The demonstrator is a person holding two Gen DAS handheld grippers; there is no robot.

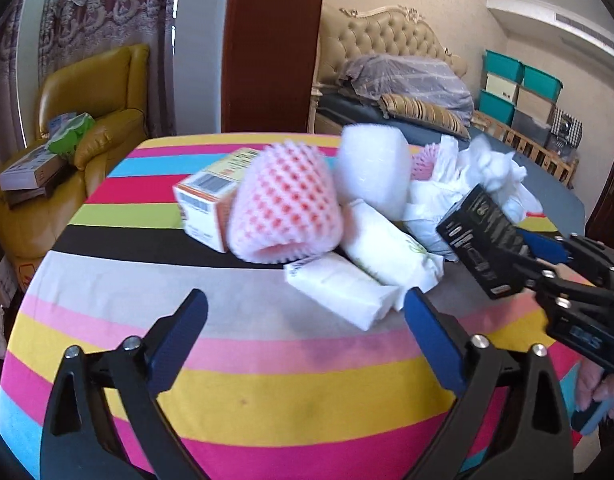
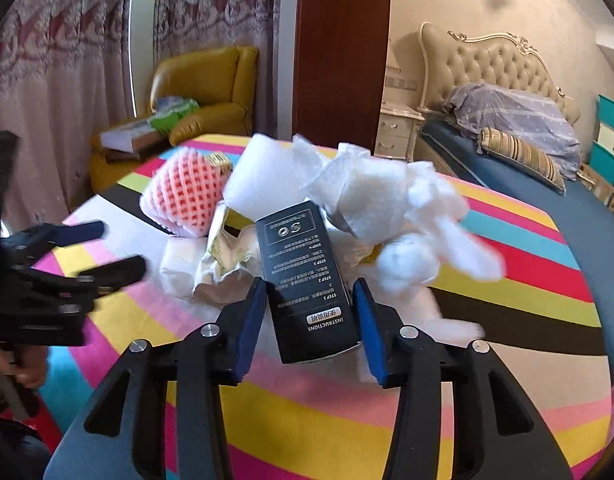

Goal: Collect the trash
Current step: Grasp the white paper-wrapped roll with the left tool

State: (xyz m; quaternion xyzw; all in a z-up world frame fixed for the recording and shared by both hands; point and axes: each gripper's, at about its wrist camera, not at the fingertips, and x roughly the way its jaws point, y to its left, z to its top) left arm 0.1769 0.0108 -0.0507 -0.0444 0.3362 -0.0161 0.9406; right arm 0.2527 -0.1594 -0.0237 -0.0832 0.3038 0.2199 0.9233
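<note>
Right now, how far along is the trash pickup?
Nothing looks collected yet; no bin is in view. In hand: the right gripper is shut on the black box. The left gripper is open and empty. Left on the table: pink foam net, orange box, tissue packs, white wrappers.

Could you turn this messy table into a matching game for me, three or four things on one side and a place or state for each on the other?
Things
1. black box
2. pink foam net
3. orange and white box
4. left gripper

Places or states
A. wide open above the striped tablecloth, nothing between its fingers
B. partly hidden behind the pink foam net
C. clamped between the fingers of the right gripper
D. lying on its side, hollow end facing the left wrist camera

Pairs: 1-C, 2-D, 3-B, 4-A
</note>
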